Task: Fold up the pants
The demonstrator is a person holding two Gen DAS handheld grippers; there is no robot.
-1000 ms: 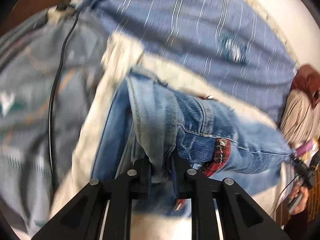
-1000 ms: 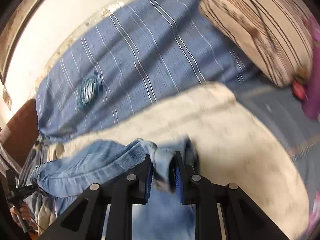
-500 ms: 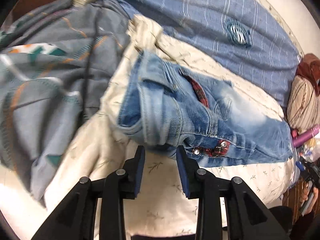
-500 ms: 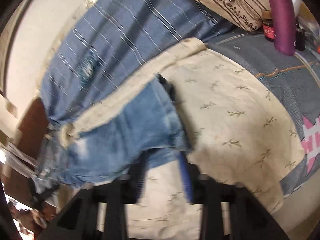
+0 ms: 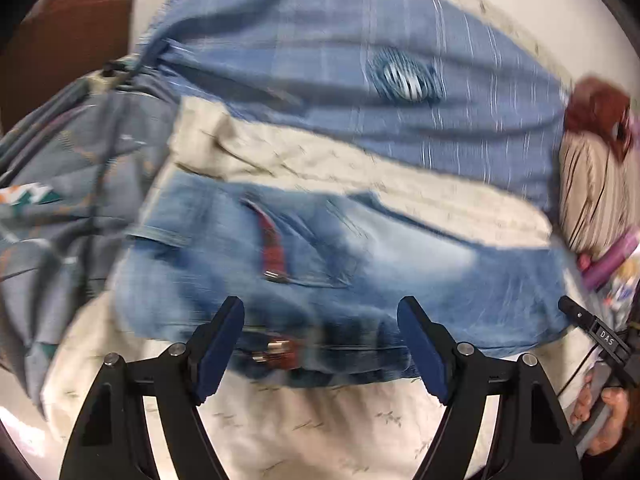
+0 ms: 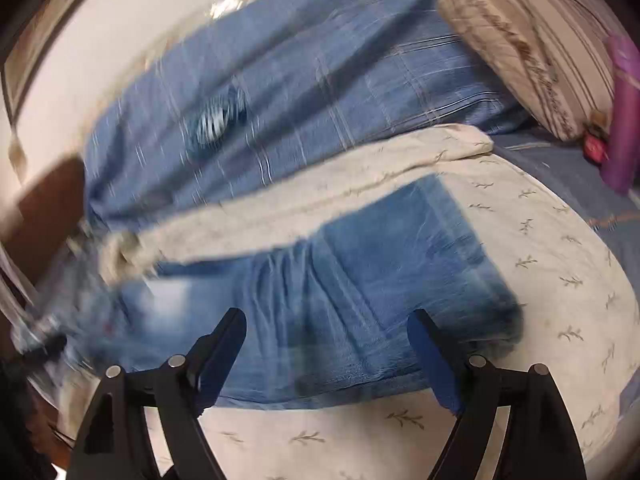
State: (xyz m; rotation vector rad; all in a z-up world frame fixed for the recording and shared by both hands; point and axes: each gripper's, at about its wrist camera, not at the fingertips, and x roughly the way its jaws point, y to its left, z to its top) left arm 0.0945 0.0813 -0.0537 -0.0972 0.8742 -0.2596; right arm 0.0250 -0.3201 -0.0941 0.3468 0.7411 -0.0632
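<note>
Both the left hand-held gripper (image 5: 320,344) and right hand-held gripper (image 6: 326,354) stood wide apart, empty, above folded jeans (image 5: 360,264) on the bed (image 6: 540,264).

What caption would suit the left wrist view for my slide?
Open left gripper hovering over folded jeans on a cream leaf-print cloth, striped pillow at right.

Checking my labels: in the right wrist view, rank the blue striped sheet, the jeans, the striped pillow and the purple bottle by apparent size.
1. blue striped sheet
2. jeans, nearly as big but nearer the camera, so unsure
3. striped pillow
4. purple bottle
</note>
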